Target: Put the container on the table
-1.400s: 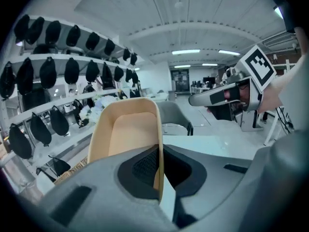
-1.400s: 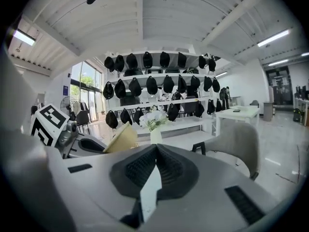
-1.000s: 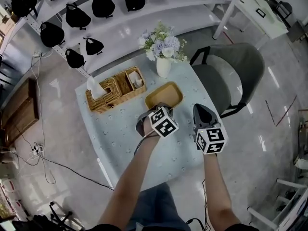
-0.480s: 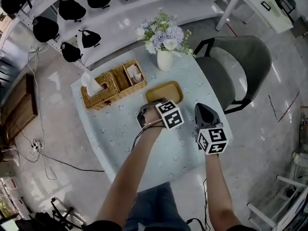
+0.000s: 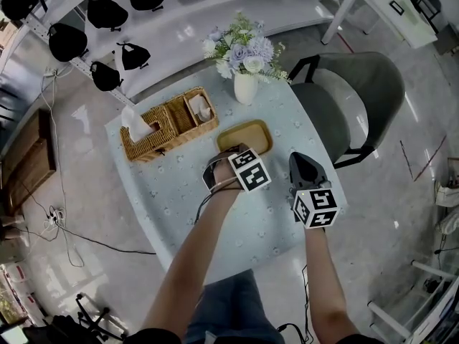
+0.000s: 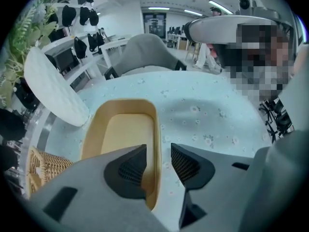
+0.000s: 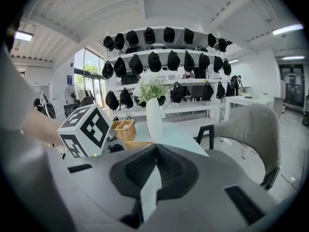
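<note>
Table (image 5: 179, 206), pale blue: carries the container. Container (image 6: 125, 134), tan oblong tray: lies flat on the tabletop. Left gripper (image 6: 158, 166): jaws just opened, spread astride the container's right rim, pads clear. Right gripper (image 7: 155, 167): jaws pressed together, empty, right of the container.

The left hand-held gripper (image 6: 158, 151), jaws just opened, straddles one rim of the tan container (image 6: 120, 132).
</note>
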